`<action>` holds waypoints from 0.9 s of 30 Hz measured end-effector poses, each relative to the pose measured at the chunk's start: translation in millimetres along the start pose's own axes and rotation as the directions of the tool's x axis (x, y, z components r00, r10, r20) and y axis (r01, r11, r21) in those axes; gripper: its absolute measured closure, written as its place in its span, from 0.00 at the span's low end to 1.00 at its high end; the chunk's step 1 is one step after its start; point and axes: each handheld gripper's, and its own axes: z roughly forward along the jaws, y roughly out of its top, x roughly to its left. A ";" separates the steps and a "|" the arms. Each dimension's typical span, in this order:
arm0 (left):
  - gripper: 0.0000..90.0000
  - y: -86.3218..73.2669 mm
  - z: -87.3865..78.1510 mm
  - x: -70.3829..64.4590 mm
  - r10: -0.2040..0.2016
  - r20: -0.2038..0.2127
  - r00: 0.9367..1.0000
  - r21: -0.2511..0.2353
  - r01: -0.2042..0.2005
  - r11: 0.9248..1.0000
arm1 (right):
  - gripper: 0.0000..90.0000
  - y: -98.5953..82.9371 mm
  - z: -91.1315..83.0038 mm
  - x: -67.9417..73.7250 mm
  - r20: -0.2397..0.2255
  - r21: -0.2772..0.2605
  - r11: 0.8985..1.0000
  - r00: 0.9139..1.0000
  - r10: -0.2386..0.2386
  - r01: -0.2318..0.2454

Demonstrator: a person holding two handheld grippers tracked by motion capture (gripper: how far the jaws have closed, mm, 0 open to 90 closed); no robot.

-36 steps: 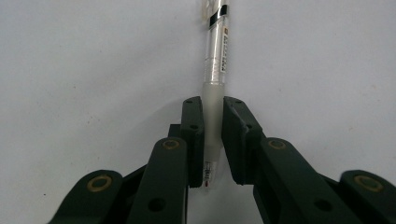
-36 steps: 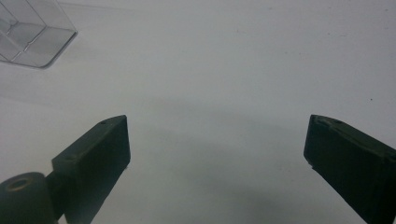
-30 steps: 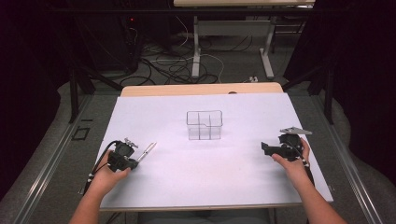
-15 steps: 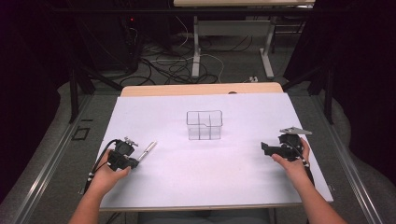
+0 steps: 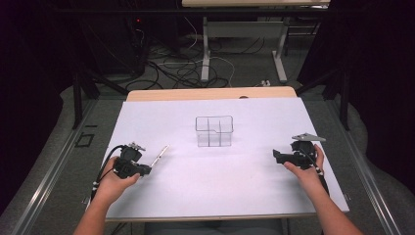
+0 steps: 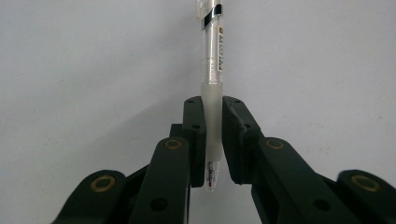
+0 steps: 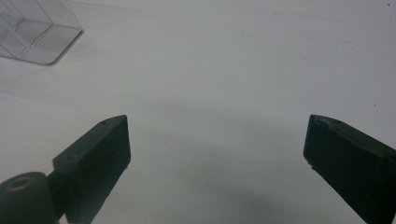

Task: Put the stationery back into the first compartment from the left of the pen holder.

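Two tools low over tabletop [image 5: 205, 186]. Left tool [image 6: 213, 140] clamps pen [image 6: 213, 74] near its tip, barrel pointing ahead. Right tool [image 7: 217, 144] wide, empty. Clear box [image 5: 214, 131] ahead between them. Likely next: carry pen to box, tip it upright.

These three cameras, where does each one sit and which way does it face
High view: above the person's side, facing forward and down on the white table; both forearms, left gripper, right gripper.
Left gripper view: rides that gripper, along jaws shut on a clear pen.
Right gripper view: along open jaws over the table.
Shared: the clear divided box in high and right gripper views.
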 end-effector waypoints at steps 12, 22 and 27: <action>0.89 9.7 3.0 -19.2 0.056 0.048 0.997 -0.008 -0.056 0.998 | 0.09 1.2 -0.3 8.8 -0.020 -0.004 0.998 0.998 -0.061 0.061; 0.89 21.6 13.0 -43.0 0.104 0.079 0.991 -0.010 -0.104 0.995 | 0.17 3.3 -1.8 19.4 -0.047 -0.023 0.990 0.989 -0.143 0.142; 0.89 29.1 18.3 -52.0 0.121 0.085 0.989 -0.012 -0.121 0.993 | 0.19 4.7 -3.9 29.6 -0.068 -0.039 0.983 0.981 -0.181 0.179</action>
